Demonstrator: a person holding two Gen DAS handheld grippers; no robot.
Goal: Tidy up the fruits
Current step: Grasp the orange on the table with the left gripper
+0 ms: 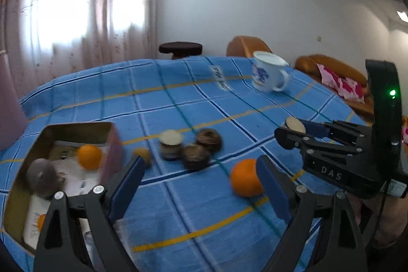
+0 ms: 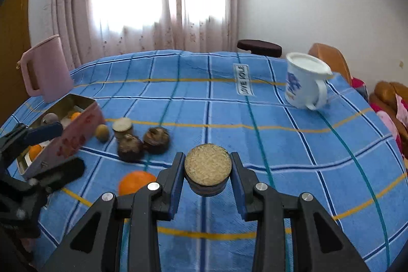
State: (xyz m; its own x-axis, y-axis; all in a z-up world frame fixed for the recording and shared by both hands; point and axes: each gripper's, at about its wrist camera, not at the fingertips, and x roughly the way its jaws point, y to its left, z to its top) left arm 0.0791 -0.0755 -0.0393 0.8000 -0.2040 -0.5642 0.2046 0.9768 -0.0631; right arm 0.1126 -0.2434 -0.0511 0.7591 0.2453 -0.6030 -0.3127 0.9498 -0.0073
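Between the right gripper's (image 2: 207, 179) blue pads sits a round, flat-topped fruit piece (image 2: 207, 167) with a pale grainy cut face and a dark rind, clamped at its sides and lifted clear of the blue checked tablecloth (image 2: 280, 144). Its jaws stand narrow, both pads pressing on the rind. From the left wrist view the same piece shows at about three o'clock, gripped in that tool. The left gripper (image 1: 201, 185) hangs wide and holds nothing, with an orange (image 1: 246, 177) lying on the cloth just beside its right-hand pad. At about nine o'clock in the right wrist view stands an open tin box (image 2: 84, 129) with a pink wall, already holding an orange and a greyish fruit. Just beside the box lie a small yellowish fruit (image 2: 102, 133), another cut piece (image 2: 123, 125) and two dark wrinkled fruits (image 2: 142, 142), these last touching each other. A white mug (image 2: 304, 80) stands well apart at about one o'clock. The held piece looks light and fairly stiff, its rind probably giving better grip than the moist face, so a hold across the sides suits it. The orange is likely firm yet prone to rolling, best taken across its widest part.
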